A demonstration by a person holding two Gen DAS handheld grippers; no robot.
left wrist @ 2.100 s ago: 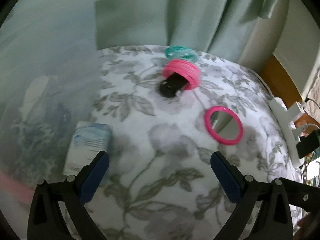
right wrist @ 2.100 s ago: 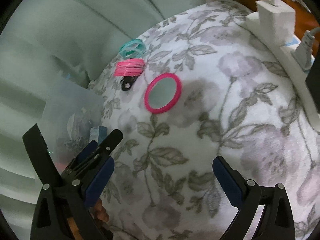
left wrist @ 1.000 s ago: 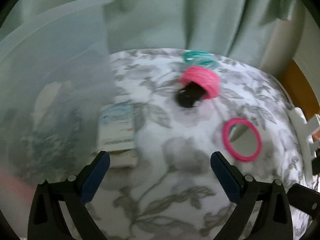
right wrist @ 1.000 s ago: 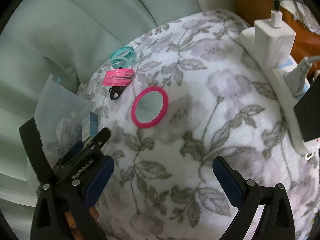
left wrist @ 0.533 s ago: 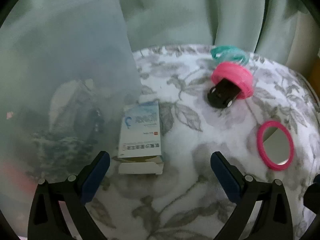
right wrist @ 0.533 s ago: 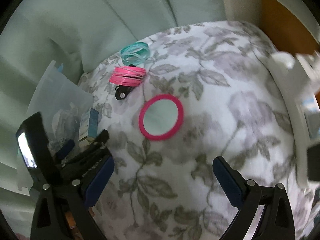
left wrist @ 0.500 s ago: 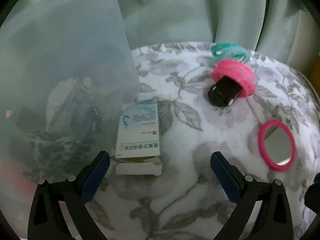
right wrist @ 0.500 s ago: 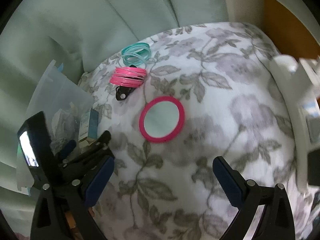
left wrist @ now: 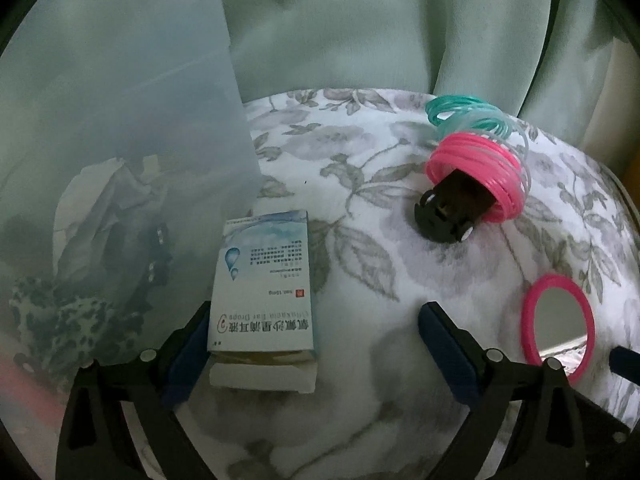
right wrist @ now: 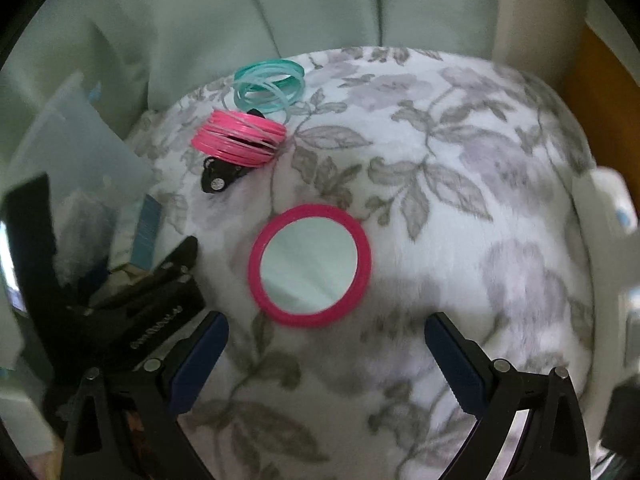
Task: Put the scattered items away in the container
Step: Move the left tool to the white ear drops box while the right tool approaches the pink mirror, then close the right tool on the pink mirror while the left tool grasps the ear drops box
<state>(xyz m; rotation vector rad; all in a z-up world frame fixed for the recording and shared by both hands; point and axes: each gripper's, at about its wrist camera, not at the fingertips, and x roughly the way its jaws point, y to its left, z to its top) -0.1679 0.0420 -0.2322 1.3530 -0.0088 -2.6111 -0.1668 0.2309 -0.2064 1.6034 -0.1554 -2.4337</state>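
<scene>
A white and blue ear-drops box [left wrist: 264, 296] lies flat on the floral cloth, right beside the translucent container [left wrist: 120, 160]. My left gripper [left wrist: 314, 344] stands open, its left finger touching the box's near corner. Farther right lie a black clip [left wrist: 448, 212] under a stack of pink bangles [left wrist: 480, 168], teal bangles [left wrist: 468, 116] and a round pink-framed mirror [left wrist: 560, 320]. My right gripper [right wrist: 326, 356] is open just short of the mirror [right wrist: 310, 266], with nothing between its fingers. The left gripper's body [right wrist: 132, 304] shows at the left of the right wrist view.
The container [right wrist: 76, 152] holds a leopard-print item [left wrist: 60, 312] and dark things, blurred through its wall. Pale green curtains [left wrist: 380, 24] hang behind the round table. A white power strip [right wrist: 612, 208] lies at the table's right edge.
My left gripper has come closer to the ear-drops box, which now sits against its left finger. My right gripper has closed in on the mirror, now centred ahead of its fingers.
</scene>
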